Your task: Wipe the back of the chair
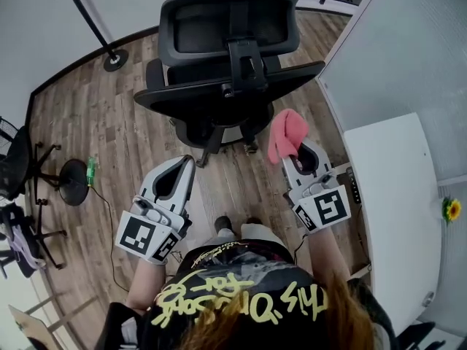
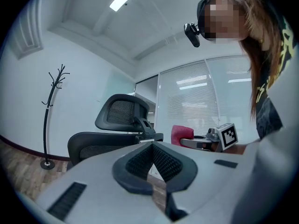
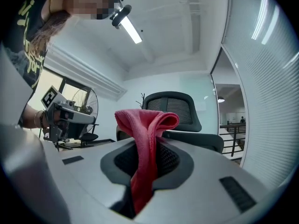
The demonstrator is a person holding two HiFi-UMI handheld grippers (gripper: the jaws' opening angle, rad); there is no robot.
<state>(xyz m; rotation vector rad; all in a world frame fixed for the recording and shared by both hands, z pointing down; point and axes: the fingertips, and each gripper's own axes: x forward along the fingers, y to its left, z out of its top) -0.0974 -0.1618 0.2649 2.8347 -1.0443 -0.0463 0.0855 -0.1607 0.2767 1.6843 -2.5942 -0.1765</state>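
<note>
head view: the chair (image 1: 226, 57) stands just ahead, its back turned toward the person. the right claw (image 1: 295, 153) carries a pink cloth (image 1: 287, 131) near it, not touching.
left gripper view: the left claw (image 2: 153, 158) is clenched on nothing.
right gripper view: the right claw pinches the cloth mid-fold. it looks soft, light and floppy, so a deep hold suits wiping.

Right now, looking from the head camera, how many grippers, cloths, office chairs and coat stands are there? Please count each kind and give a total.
Grippers: 2, the left gripper and the right gripper
Cloths: 1, the pink cloth, held by the right gripper
Office chairs: 1, the black office chair
Coat stands: 1, the coat stand
Total: 5
</note>
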